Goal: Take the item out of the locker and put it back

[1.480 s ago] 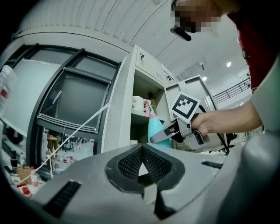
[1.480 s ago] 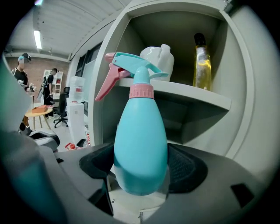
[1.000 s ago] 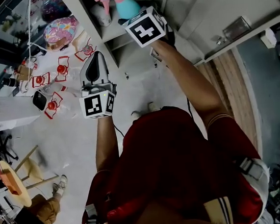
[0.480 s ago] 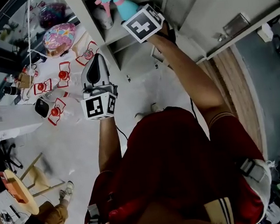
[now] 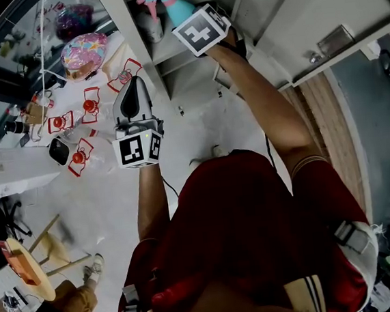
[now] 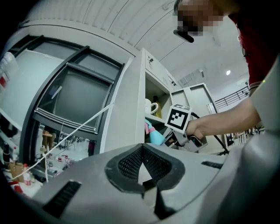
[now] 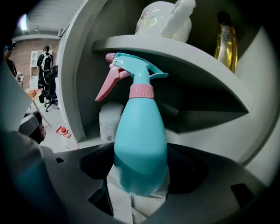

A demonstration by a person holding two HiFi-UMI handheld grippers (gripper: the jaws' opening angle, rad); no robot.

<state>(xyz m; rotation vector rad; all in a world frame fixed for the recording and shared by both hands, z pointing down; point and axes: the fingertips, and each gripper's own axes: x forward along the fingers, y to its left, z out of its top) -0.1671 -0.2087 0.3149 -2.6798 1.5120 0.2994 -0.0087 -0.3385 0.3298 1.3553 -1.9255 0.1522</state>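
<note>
A teal spray bottle (image 7: 140,144) with a pink trigger and collar stands upright between the jaws of my right gripper (image 7: 139,177), which is shut on its lower body. In the head view the bottle (image 5: 179,9) is at the mouth of the open grey locker (image 5: 134,44), under a shelf (image 7: 175,48). The right gripper (image 5: 184,5) reaches up to it at arm's length. My left gripper (image 5: 134,89) hangs lower, out in front of the locker, shut with nothing in it. From the left gripper view the bottle (image 6: 155,136) shows beside the right gripper's marker cube.
A white jar (image 7: 109,122) stands behind the bottle in the same compartment. A white ceramic piece (image 7: 164,17) and a yellow bottle (image 7: 226,37) sit on the shelf above. The locker door (image 5: 305,18) hangs open at right. Red-and-white items (image 5: 78,153) lie on the floor at left.
The right gripper has carried the spray bottle a little further up toward the locker opening. The left gripper has barely moved.
</note>
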